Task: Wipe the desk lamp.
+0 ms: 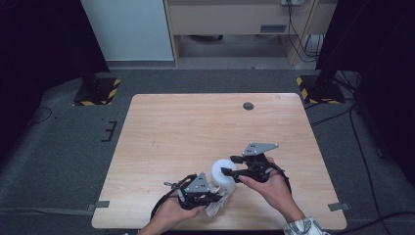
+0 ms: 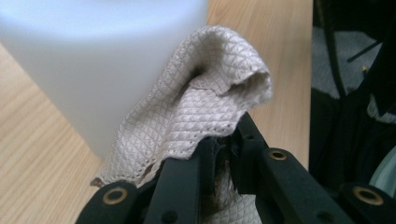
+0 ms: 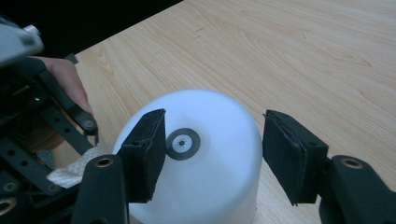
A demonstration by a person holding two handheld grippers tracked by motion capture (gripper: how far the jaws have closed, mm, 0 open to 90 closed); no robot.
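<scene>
Here, the light wooden desk (image 1: 195, 127) carries a white, translucent plastic cup (image 1: 224, 172) standing mouth-down near its front edge, a small grey disc at the centre of its upturned base. The right tongs (image 3: 212, 156) straddle this cup from above, their jaws half spread; whether the pads press its sides cannot be told. The left tongs (image 2: 223, 154) are clamped tight on a crumpled beige quilted cloth (image 2: 196, 112), which lies against the cup's lower side wall.
</scene>
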